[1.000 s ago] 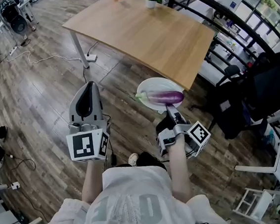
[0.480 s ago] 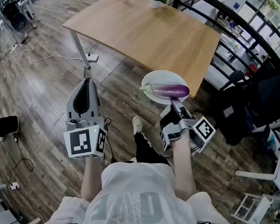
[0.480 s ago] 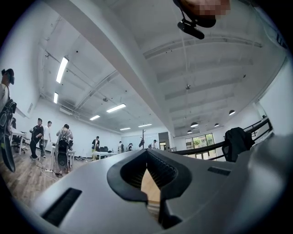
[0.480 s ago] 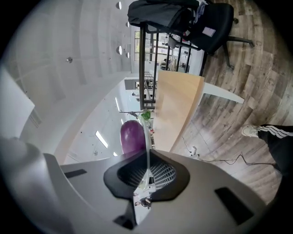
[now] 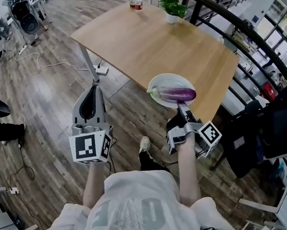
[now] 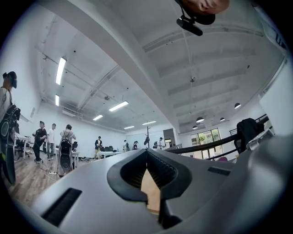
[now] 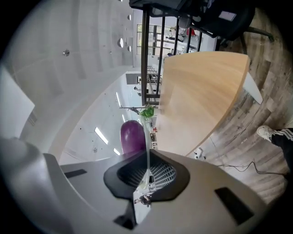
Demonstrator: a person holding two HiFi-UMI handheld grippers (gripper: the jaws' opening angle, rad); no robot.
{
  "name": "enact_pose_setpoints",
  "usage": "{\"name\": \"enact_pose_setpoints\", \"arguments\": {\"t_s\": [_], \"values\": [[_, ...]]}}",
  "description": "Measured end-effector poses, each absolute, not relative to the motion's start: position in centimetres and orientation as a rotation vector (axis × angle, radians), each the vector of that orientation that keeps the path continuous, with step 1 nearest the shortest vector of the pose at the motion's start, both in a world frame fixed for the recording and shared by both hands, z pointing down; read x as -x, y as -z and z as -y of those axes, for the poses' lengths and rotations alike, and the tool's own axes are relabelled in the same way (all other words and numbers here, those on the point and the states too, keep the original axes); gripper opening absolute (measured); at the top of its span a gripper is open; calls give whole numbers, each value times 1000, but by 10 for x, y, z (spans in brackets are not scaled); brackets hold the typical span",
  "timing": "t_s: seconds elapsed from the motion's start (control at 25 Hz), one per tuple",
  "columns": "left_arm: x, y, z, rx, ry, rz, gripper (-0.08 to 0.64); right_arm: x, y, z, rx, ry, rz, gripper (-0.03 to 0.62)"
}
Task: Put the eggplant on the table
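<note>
The eggplant (image 5: pixel 175 94) lay on a white plate (image 5: pixel 162 82), whose rim was clamped in the nearly closed jaws of the right gripper (image 5: pixel 181 106), near the front edge of the wooden table (image 5: pixel 156 42). A potted plant (image 5: pixel 173 8) and bottles (image 5: pixel 135 1) were set at the table's far side. The jaws of the left gripper (image 5: pixel 91 88) were pressed together on nothing, and standing people (image 6: pixel 66 137) were shown only in the left gripper view.
</note>
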State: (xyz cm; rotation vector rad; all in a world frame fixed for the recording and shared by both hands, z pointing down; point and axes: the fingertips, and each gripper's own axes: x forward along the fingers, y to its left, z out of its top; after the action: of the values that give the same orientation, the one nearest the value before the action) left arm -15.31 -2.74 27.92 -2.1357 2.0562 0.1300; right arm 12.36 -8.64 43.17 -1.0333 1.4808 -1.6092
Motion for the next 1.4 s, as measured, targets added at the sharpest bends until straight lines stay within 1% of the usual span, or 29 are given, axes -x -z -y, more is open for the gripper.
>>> {"name": "enact_pose_setpoints", "arguments": {"t_s": [0.2,0.48,0.68,0.88,1.4], "values": [[156,-271,63,2103,-151,-2063,9,-119,-437,124,1039,1632,-1497,25],[161,-251,163,2078,-166,-2083,9,-115,-429,223,1050,1680,-1525,25],[175,-251,188,2059,-141,-2120,9,-106,-439,267,1067,1689,-1553,25],[188,-263,208,2059,-121,-2155,9,-90,-453,281,1070,1735,-1535,25],[184,-234,279,2137,-181,-1997,9,-70,-455,309,1126,1736,-1449,25]]}}
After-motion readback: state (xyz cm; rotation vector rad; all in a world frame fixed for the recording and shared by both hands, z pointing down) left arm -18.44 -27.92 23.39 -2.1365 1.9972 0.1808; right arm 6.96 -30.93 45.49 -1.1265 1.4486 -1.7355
